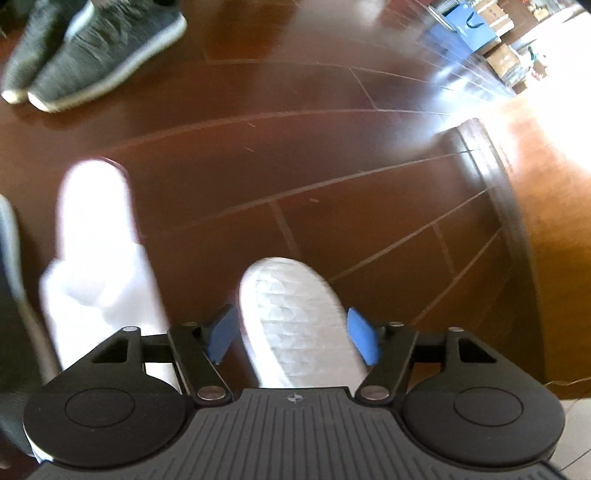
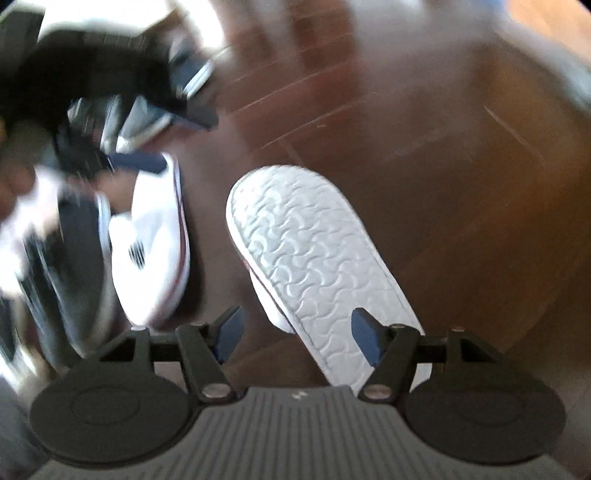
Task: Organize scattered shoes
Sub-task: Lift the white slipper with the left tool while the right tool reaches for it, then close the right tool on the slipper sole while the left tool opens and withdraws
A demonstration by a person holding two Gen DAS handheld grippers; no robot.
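Note:
In the left wrist view a white slipper (image 1: pixel 299 321) lies sole-up between my left gripper's (image 1: pixel 293 339) blue pads, which touch both of its sides. A second white slipper (image 1: pixel 96 240) is blurred at the left. In the right wrist view another white slipper (image 2: pixel 314 266) shows its ribbed sole, slanting under the right pad of my right gripper (image 2: pixel 297 334). That gripper's left pad (image 2: pixel 229 332) touches nothing, so it stands open. A white slipper with dark lining (image 2: pixel 155 236) sits left, below the blurred left gripper (image 2: pixel 74 92).
A pair of grey knit sneakers (image 1: pixel 92 55) rests on the dark wooden floor (image 1: pixel 295 166) at the far left. A raised wooden edge (image 1: pixel 491 177) curves along the right. A blue box (image 1: pixel 469 22) and cardboard boxes (image 1: pixel 506 59) stand far right.

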